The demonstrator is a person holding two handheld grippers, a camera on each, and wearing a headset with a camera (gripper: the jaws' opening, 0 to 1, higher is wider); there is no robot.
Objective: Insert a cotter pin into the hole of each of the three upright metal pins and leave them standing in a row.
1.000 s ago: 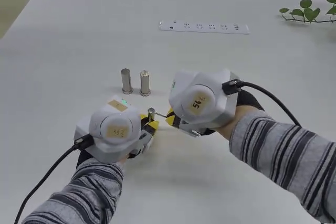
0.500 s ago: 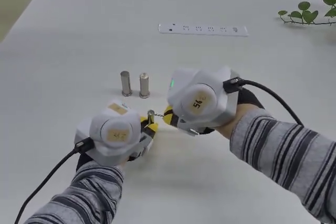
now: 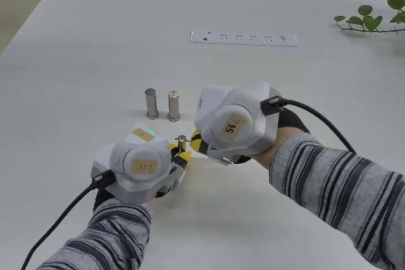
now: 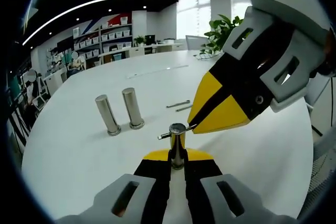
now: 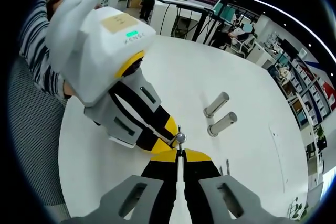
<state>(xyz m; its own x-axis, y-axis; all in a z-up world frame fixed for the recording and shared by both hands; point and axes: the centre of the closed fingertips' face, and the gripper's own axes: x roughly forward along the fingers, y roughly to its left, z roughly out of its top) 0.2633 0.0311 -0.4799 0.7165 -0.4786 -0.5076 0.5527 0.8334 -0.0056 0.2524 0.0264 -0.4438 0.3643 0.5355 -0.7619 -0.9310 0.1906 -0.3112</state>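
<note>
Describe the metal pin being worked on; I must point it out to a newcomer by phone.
On the white table, nearer the person than the power strip, two metal pins stand free side by side. The third pin stands in front of them, clamped in the left gripper's jaws. Unlike its neighbours, it has a cotter pin through its top, held by the right gripper.

Right gripper (image 5: pixel 179 157) fingers were pinched on a thin cotter pin (image 5: pixel 179 129) that ran through the metal pin (image 5: pixel 180 138). Left gripper (image 5: pixel 168 137) clamped that pin. Second metal pin (image 5: pixel 216 104) and third metal pin (image 5: pixel 226 123) stood on the white bench (image 5: pixel 210 61).
</note>
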